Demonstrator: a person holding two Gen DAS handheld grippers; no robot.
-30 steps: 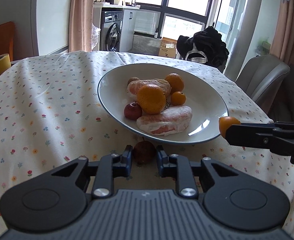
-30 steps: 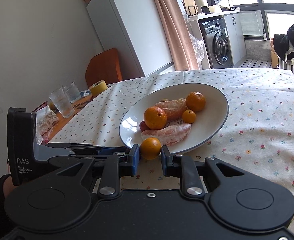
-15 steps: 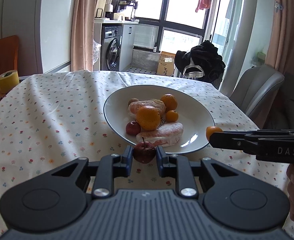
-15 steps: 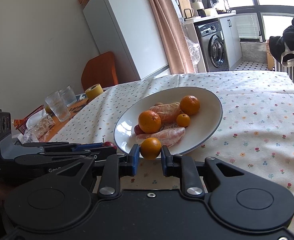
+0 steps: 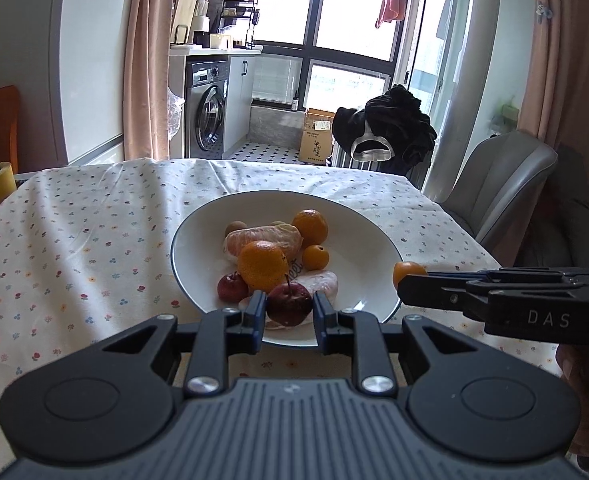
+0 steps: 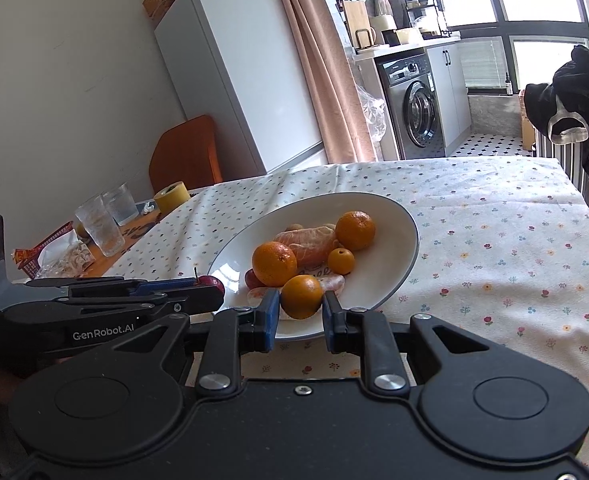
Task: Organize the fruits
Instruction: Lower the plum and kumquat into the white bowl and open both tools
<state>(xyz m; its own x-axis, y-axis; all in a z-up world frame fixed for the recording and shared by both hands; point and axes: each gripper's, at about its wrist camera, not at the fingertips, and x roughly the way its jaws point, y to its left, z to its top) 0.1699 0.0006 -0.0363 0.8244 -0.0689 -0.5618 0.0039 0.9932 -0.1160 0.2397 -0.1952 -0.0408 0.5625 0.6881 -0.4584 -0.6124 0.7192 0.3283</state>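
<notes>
While pinched between left fingers, a dark-red stemmed apple; in right fingers, a glossy mandarin.

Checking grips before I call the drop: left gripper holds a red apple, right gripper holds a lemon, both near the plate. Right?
Not quite. The right gripper holds an orange, not a lemon; the right wrist view shows it between the fingers. The rest stands: the left gripper holds the red apple, both near the plate.
</notes>
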